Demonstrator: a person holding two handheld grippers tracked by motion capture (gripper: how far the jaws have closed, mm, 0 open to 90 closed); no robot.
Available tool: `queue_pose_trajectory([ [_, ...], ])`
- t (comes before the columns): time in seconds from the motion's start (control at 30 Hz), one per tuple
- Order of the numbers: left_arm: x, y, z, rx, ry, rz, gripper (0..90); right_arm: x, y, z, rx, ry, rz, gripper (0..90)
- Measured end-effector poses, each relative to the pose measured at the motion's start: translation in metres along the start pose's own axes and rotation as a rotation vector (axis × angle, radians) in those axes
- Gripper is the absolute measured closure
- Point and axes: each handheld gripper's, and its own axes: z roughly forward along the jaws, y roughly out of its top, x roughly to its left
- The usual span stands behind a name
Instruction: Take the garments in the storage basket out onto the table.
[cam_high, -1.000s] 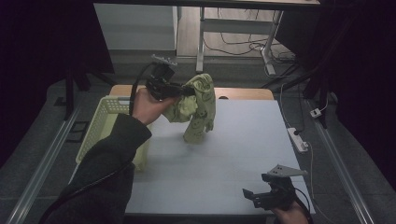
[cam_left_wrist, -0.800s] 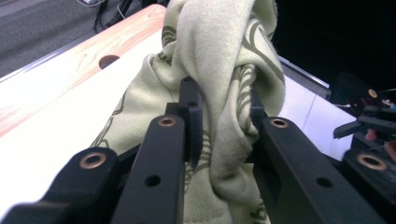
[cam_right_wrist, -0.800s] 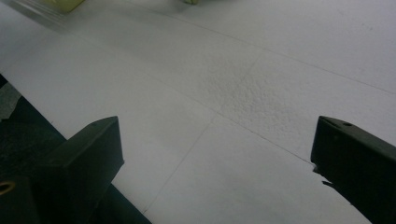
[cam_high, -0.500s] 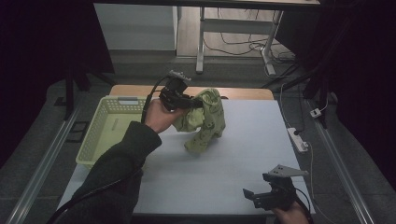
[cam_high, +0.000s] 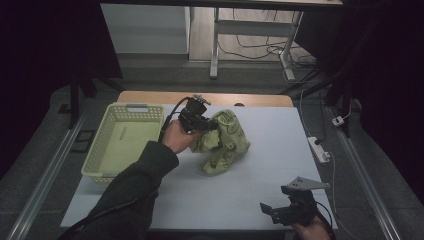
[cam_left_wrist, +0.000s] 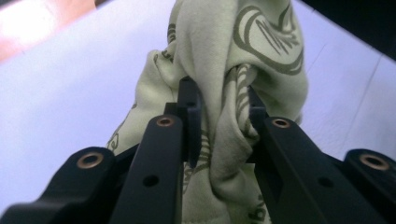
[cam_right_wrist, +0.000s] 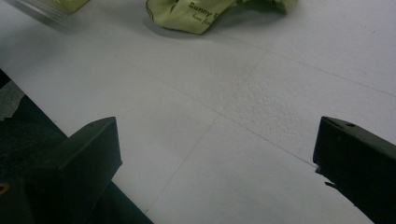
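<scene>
Nearest the person, the right gripper (cam_high: 285, 210) sits at the front edge of the table (cam_high: 280, 150) with its jaws spread wide and nothing between them; in its own view the bare table top lies ahead and the cloth (cam_right_wrist: 196, 14) is far off at the top. Farther in, the left gripper (cam_high: 200, 122) is clamped on a bunched fold of the pale green printed cloth (cam_high: 222, 142), the fabric pinched tight between its jaws in the left gripper view (cam_left_wrist: 229, 116). The rest of the cloth hangs down and to the right, its lower end resting on the table. The left hand is clearly the nearer one; the basket (cam_high: 102, 150) lies just left of it, so I judge any drop would go leftward. Compared with half a second ago, the gripper and cloth have sunk lower and more fabric has settled onto the table, while the right gripper has not moved.
</scene>
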Motion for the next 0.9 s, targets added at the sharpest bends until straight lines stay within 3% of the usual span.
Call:
queue_pose_trajectory([
  [0.3,0.003,-0.029,0.039,0.097,0.009,-0.010,75.8,0.000,0.000,0.000,0.002,-0.001,-0.005,0.5],
  [0.53,-0.001,-0.045,0.066,0.162,-0.014,-0.029,74.0,0.000,0.000,0.001,0.007,-0.003,-0.004,0.6],
  [0.7,-0.006,-0.054,0.083,0.210,-0.024,0.003,70.8,0.001,0.000,0.001,0.007,-0.006,-0.003,0.5],
  [0.9,-0.011,-0.059,0.091,0.209,-0.022,0.031,64.7,0.001,0.000,0.001,0.011,-0.006,-0.009,0.5],
])
